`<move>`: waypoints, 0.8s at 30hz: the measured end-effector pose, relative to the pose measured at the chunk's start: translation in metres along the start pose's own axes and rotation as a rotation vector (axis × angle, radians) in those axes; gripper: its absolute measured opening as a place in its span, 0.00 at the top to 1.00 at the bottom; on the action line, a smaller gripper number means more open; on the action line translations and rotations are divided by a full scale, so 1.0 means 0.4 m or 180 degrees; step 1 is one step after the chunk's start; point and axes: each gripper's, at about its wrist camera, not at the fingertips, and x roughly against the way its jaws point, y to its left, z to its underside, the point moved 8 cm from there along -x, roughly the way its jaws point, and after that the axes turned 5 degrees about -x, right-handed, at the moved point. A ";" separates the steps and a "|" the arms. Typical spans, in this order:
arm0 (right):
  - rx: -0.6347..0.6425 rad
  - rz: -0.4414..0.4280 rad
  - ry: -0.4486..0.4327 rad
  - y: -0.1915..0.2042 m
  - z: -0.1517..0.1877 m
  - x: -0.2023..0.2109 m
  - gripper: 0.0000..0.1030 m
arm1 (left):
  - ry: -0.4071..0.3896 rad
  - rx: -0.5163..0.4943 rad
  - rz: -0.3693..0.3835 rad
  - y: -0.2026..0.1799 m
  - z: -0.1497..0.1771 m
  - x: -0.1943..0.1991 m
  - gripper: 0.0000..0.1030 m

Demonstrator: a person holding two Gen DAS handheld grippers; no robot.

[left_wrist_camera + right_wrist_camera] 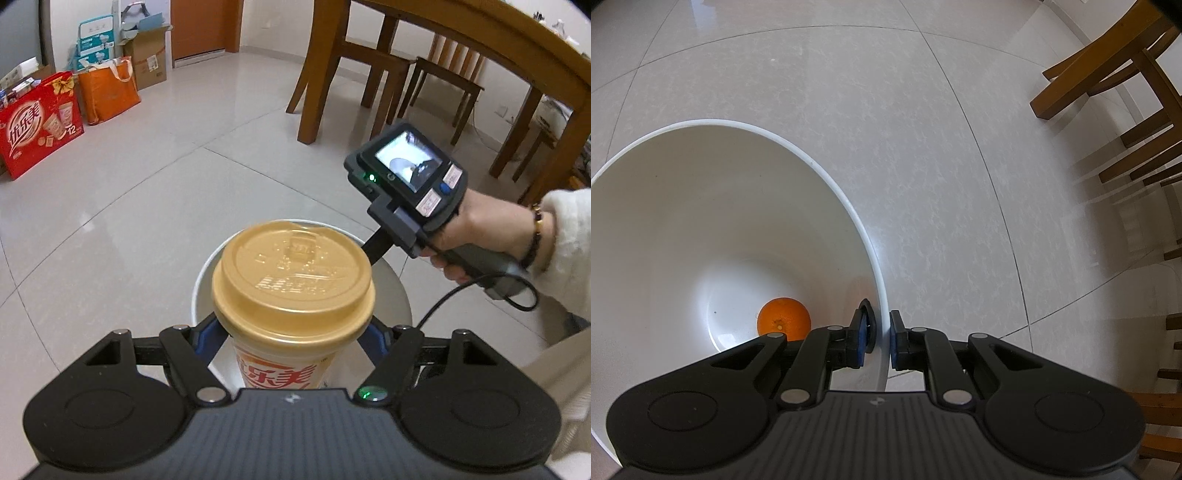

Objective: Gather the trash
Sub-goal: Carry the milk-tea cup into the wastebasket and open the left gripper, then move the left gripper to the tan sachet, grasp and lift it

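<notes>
A milk-tea paper cup (291, 365) with a tan lid (293, 280) stands upright between the blue pads (208, 338) of my left gripper (291, 339), directly over the white bin (397, 295). The lid looks slightly blurred, and a thin gap shows between the left pad and the cup wall. My right gripper (881, 338) is shut on the bin's rim (882, 295), one pad inside the wall and one outside. In the left wrist view a hand holds that right gripper (375, 251) at the bin's far right edge. An orange (783, 323) lies on the bin's bottom.
Pale floor tiles surround the bin. A red carton (37, 129), an orange bag (107, 90) and cardboard boxes (147, 55) stand along the far left wall. A wooden table leg (321, 74) and chairs (1108, 74) stand to the right. A black cable (443, 302) hangs from the right gripper.
</notes>
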 end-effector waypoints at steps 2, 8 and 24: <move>-0.0017 -0.0017 0.0005 -0.001 -0.001 -0.001 0.86 | -0.0002 0.0030 -0.0032 -0.007 0.007 -0.020 0.11; 0.0003 -0.0037 -0.0010 -0.004 -0.004 0.001 0.86 | 0.0036 0.0265 -0.0027 0.021 0.063 -0.031 0.09; -0.0035 -0.0037 -0.0011 -0.009 -0.003 -0.002 0.85 | -0.0060 0.0637 -0.0263 0.086 0.240 -0.015 0.03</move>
